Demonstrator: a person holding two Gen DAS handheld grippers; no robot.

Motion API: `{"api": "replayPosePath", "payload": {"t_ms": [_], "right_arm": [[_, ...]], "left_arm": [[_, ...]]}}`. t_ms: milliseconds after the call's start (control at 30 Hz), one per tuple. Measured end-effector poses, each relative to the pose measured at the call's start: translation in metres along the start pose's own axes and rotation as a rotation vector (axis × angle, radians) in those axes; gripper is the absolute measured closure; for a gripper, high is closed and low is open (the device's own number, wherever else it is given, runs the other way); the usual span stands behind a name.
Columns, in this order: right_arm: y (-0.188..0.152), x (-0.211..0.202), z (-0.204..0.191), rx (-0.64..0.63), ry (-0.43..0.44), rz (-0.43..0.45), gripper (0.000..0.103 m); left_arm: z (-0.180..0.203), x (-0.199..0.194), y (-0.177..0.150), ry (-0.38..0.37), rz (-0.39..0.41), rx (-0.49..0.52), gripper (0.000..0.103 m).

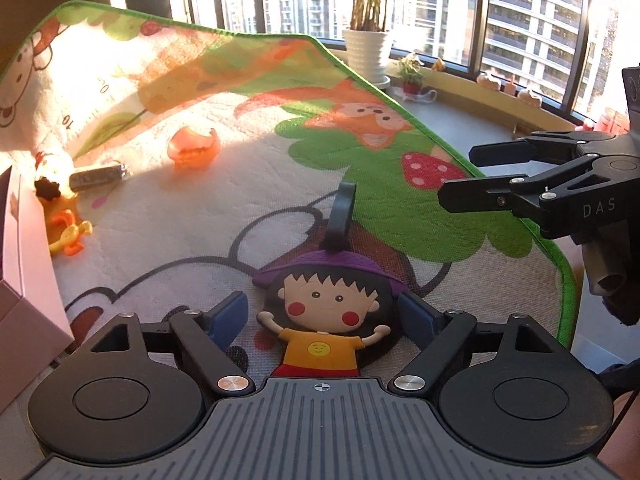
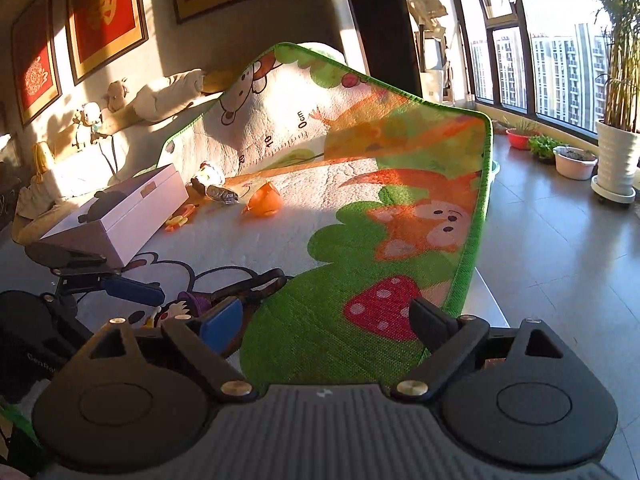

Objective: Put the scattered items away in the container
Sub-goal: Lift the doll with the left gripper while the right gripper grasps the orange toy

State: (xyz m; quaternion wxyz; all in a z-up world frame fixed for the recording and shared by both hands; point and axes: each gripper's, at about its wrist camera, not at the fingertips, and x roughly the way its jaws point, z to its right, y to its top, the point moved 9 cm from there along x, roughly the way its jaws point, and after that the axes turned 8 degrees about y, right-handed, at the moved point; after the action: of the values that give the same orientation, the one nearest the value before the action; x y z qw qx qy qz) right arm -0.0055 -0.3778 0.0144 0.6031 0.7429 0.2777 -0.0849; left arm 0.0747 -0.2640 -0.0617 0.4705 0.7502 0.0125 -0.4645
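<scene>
Tag: a flat cartoon-girl tag (image 1: 320, 312) with a dark loop strap (image 1: 340, 216) lies on the mat (image 1: 180, 216), at its near end, directly between the left claw's blue pads.
Left claw: the left claw (image 1: 322, 320) straddles the tag's head, partly closed; the pads (image 1: 226, 316) look just beside or barely touching its edges, so I judge it not yet gripped.
Right claw: the right claw (image 2: 324, 324) stands wide with nothing in it, over the green patch of mat beside the strawberry print.
Container: a pale pink box (image 2: 116, 216) sits at the mat's left side, well apart from the tag.
Other items: an orange cup (image 1: 194, 146), a dark wrapped bar (image 1: 96, 178) and a yellow-orange toy (image 1: 70, 236) lie farther up the mat, near the box.
Handling: the tag looks like light, thin, bendy rubber, not fragile; lying flat, it gives little edge to pinch. The head's sides are the stiffest hold; the strap is likely floppy and could slip.
Left view only: the tag's face, shirt and full outline, and the right claw from the side.
Right view only: the whole box with its closed lid, the left claw near the tag (image 2: 188, 304), mostly hidden here, and the floor (image 2: 560, 260) past the mat's edge.
</scene>
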Motion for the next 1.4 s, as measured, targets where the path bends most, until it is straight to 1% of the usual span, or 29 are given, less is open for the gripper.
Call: {"api": "replayPosePath", "payload": {"t_ms": [33,67,233,333,467,567,667,767,867,900,933,1000,1100,1200,1333,1367,1400], "right_arm": [[-0.001,0.000,0.000,0.001,0.000,-0.003,0.012],[-0.001,0.001,0.000,0.000,0.000,-0.005,0.012],[0.010,0.005,-0.008,-0.043,0.016,0.000,0.012],[0.023,0.020,-0.019,-0.089,0.051,-0.014,0.012],[0.041,0.059,-0.039,-0.186,0.095,-0.075,0.012],[0.055,0.098,-0.055,-0.271,0.104,-0.118,0.012],[0.071,0.140,-0.064,-0.313,0.093,-0.135,0.012],[0.084,0.181,-0.066,-0.327,0.061,-0.151,0.018],[0.088,0.213,-0.061,-0.320,0.023,-0.206,0.027],[0.087,0.221,-0.060,-0.307,0.023,-0.234,0.041],[0.086,0.225,-0.059,-0.289,0.030,-0.252,0.051],[0.087,0.220,-0.060,-0.277,0.026,-0.254,0.051],[0.087,0.196,-0.073,-0.312,0.032,-0.238,0.051],[0.077,0.161,-0.093,-0.328,0.087,-0.259,0.051],[0.058,0.111,-0.129,-0.396,0.164,-0.278,0.051],[0.054,0.100,-0.138,-0.408,0.184,-0.284,0.051],[0.050,0.090,-0.146,-0.417,0.204,-0.288,0.051]], "left_arm": [[0.001,0.000,0.001,-0.005,0.005,-0.001,0.023],[0.002,0.000,0.001,-0.003,0.010,0.001,0.025],[0.002,-0.009,-0.001,0.026,0.026,0.001,0.025],[-0.009,-0.031,-0.010,0.052,0.049,-0.048,0.025],[-0.039,-0.071,-0.032,0.129,0.079,-0.165,0.025],[-0.061,-0.096,-0.051,0.193,0.089,-0.239,0.025],[-0.077,-0.113,-0.065,0.237,0.095,-0.289,0.025],[-0.091,-0.118,-0.074,0.260,0.098,-0.329,0.025],[-0.098,-0.120,-0.080,0.259,0.107,-0.358,0.025],[-0.100,-0.121,-0.082,0.257,0.112,-0.365,0.025],[-0.101,-0.123,-0.084,0.255,0.116,-0.371,0.025],[-0.104,-0.126,-0.087,0.254,0.125,-0.380,0.025],[-0.107,-0.131,-0.091,0.255,0.142,-0.388,0.025],[-0.109,-0.136,-0.092,0.260,0.157,-0.383,0.025],[-0.107,-0.146,-0.092,0.262,0.185,-0.368,0.025],[-0.106,-0.149,-0.091,0.263,0.192,-0.362,0.027],[-0.105,-0.152,-0.090,0.263,0.199,-0.357,0.036]]}}
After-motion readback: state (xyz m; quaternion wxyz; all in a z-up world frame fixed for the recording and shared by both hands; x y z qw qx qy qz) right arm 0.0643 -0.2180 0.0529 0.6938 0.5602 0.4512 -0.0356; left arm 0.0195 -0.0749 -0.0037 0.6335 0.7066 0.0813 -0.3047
